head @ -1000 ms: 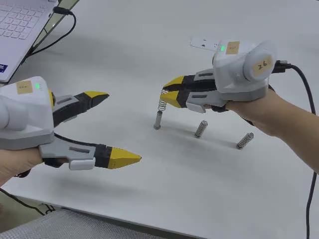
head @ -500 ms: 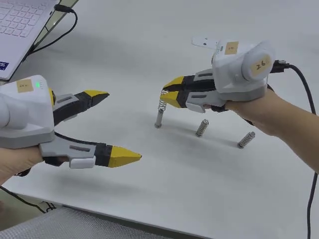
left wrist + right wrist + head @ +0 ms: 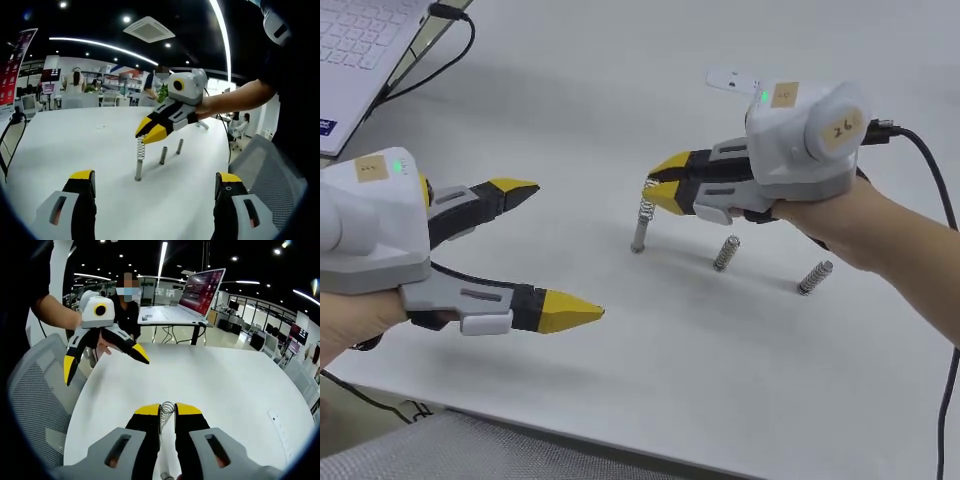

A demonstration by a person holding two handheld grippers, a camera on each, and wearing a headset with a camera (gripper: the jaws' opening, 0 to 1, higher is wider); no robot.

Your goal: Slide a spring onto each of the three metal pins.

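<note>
**Spring held at the pin's top**

The right gripper (image 3: 656, 188) is clamped on a spring (image 3: 646, 207) at the top of the upright pin (image 3: 639, 237). Two spring-covered pins (image 3: 725, 254) stand beyond that pin. The left gripper (image 3: 566, 250) hovers near it, jaws wide apart.

- You are in a large open-plan office, working at a wide white surface (image 3: 620, 90) with a laptop (image 3: 360, 50) open at one edge.
- Above you run long light strips (image 3: 100, 45), with small recessed spotlights (image 3: 126, 19) and a square ceiling air-conditioning unit (image 3: 148, 29).
- A grey mesh office chair (image 3: 35, 405) stands right by your surface.
- Around you are more desks with monitors (image 3: 272, 342) and a tall red banner (image 3: 11, 65).
- Other people (image 3: 76, 80) stand among the desks in the distance.
</note>
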